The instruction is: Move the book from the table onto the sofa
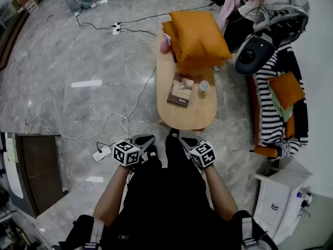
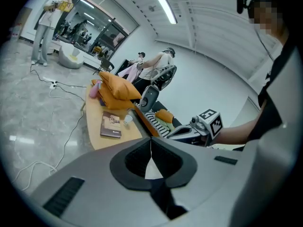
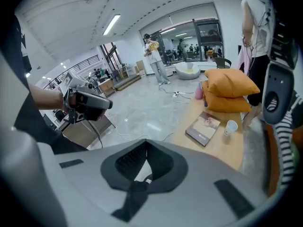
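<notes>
The left gripper (image 2: 151, 150) has its jaws pressed fully together with nothing between them, and the right gripper (image 3: 145, 162) is the same, closed and empty. Both sit low in front of the person's body, side by side, tips aimed towards the near end of an oval wooden table (image 1: 188, 117) (the person stands just short of it, on a grey marble floor (image 1: 78, 61)). The book (image 1: 180, 90), brown-covered with a pale picture on the front, lies flat on the table near its middle, well apart from both grippers. A small white cup (image 1: 204, 86) stands just beside the book on its right. Beyond them, two orange cushions (image 1: 196, 35) are stacked on the far end of the table. The sofa (image 1: 270, 100), draped in a black-and-white striped cover, runs along the right side of the table, with another orange cushion (image 1: 285, 89) lying on it. White cables (image 1: 104, 121) trail across the floor to the left.
</notes>
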### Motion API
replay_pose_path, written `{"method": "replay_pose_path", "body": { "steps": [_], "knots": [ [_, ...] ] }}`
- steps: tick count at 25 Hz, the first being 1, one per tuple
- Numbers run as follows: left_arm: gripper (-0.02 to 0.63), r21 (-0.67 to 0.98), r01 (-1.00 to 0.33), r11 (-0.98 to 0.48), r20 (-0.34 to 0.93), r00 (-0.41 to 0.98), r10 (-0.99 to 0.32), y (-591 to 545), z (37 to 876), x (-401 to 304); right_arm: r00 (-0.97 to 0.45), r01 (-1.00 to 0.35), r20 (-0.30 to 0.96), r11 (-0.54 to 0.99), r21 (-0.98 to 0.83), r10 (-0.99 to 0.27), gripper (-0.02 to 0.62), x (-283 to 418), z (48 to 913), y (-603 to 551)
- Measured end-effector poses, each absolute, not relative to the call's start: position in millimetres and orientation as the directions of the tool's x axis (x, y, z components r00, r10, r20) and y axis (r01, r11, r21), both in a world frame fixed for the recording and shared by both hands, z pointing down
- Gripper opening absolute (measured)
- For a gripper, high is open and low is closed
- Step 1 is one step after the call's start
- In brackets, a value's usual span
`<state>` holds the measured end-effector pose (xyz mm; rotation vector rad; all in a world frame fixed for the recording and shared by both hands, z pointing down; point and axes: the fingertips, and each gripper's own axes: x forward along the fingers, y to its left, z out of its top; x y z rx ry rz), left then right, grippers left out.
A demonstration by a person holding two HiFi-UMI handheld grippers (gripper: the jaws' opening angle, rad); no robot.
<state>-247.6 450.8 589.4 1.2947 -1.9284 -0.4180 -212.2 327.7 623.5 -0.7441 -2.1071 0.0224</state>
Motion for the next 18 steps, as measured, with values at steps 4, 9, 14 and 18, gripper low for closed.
{"method": "replay_pose_path", "body": {
  "steps": [4,9,14,18],
  "knots": [
    [0.013,0.640,-0.596,0.486,0.465,-0.203,-0.862,455.5,605.3,-260.4,-0.424,0.503,0.728,0.809,-0.305,0.538,0.009,-246.0,630.6,318.0],
    [0.014,0.655,-0.534,0.534,0.555,-0.140,-0.820,438.3,645.8,-291.9,-0.412,0.495,0.715,0.798,-0.345,0.565,0.009,-294.4,649.1,289.3],
    [0.014,0.634,-0.564,0.529,0.635,-0.011,-0.772,405.9,682.1,-305.9,-0.375,0.464,0.703,0.779,-0.422,0.605,0.009,-331.5,687.1,262.1],
    [0.014,0.617,-0.549,0.564,0.657,-0.034,-0.753,386.5,708.2,-343.7,-0.320,0.467,0.732,0.772,-0.431,0.602,0.009,-365.0,738.4,235.7]
  ]
}}
